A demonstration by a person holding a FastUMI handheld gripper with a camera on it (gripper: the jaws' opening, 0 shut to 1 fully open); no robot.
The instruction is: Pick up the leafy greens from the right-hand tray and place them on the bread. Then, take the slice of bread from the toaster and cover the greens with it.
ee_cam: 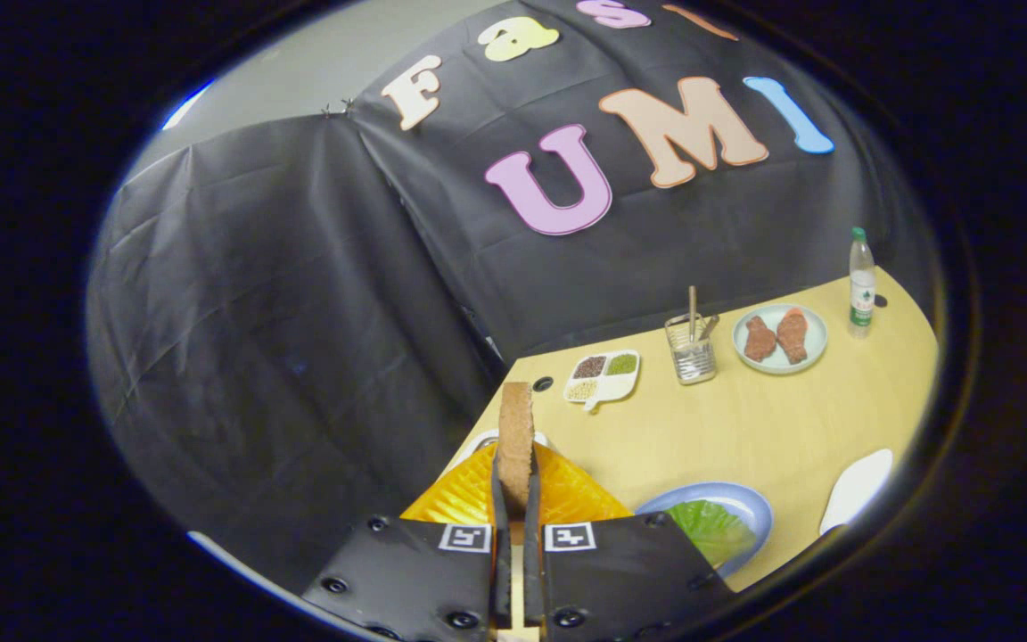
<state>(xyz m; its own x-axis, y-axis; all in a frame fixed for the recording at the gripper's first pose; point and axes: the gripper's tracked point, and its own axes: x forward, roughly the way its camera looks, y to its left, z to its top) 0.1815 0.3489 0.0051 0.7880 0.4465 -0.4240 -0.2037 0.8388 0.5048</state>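
Note:
My gripper (514,499) is shut on a slice of bread (515,437), held upright and edge-on so that it sticks out beyond the fingertips. Right under the slice is the orange toaster (469,495), with a bit of white behind it. Just to the right of the fingers lies a blue plate (745,504) with the leafy greens (710,526) on it; whether bread lies under the greens I cannot tell.
On the wooden table (745,428) beyond stand a small white divided dish of grains (603,376), a wire cup with sticks (691,348), a pale plate with two brown pieces (779,337) and a bottle (861,283). A white tray (857,489) lies at the right.

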